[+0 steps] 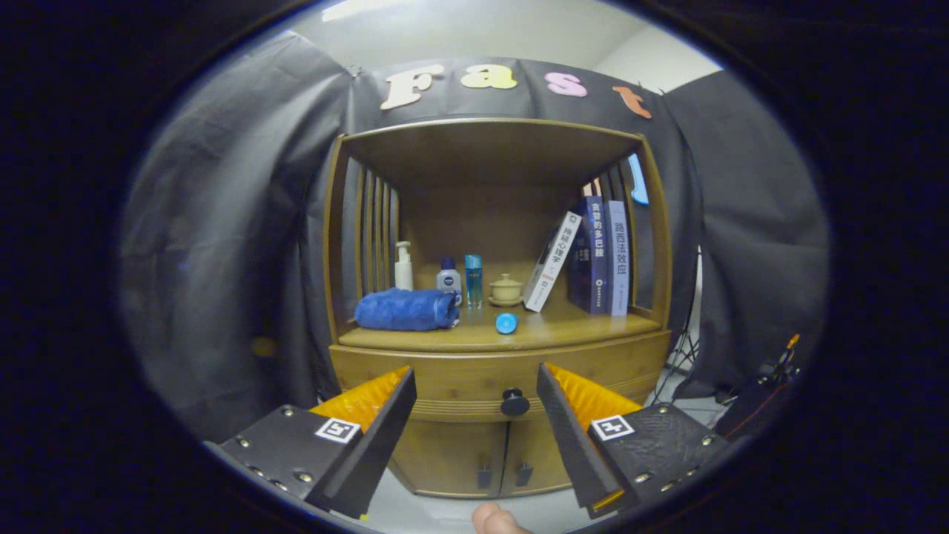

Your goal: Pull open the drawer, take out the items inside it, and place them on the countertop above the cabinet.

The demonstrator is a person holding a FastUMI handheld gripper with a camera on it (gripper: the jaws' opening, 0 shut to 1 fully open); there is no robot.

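A wooden cabinet stands ahead with a closed drawer (pixel 474 382) under its countertop (pixel 578 320). The drawer's round dark knob (pixel 514 402) sits between my two fingers, nearer the right one and still some way beyond them. My gripper (pixel 476 382) is open, with nothing between its fingers. The drawer's contents are hidden. A small blue round object (pixel 506 322) lies near the countertop's front edge.
On the countertop lie a rolled blue towel (pixel 406 309), a white pump bottle (pixel 403 267), two small bottles (pixel 461 280), a lidded ceramic cup (pixel 506 289) and several books (pixel 593 256) at the right. Two lower doors (pixel 478 456) are closed. A fingertip (pixel 495 521) shows below the fingers.
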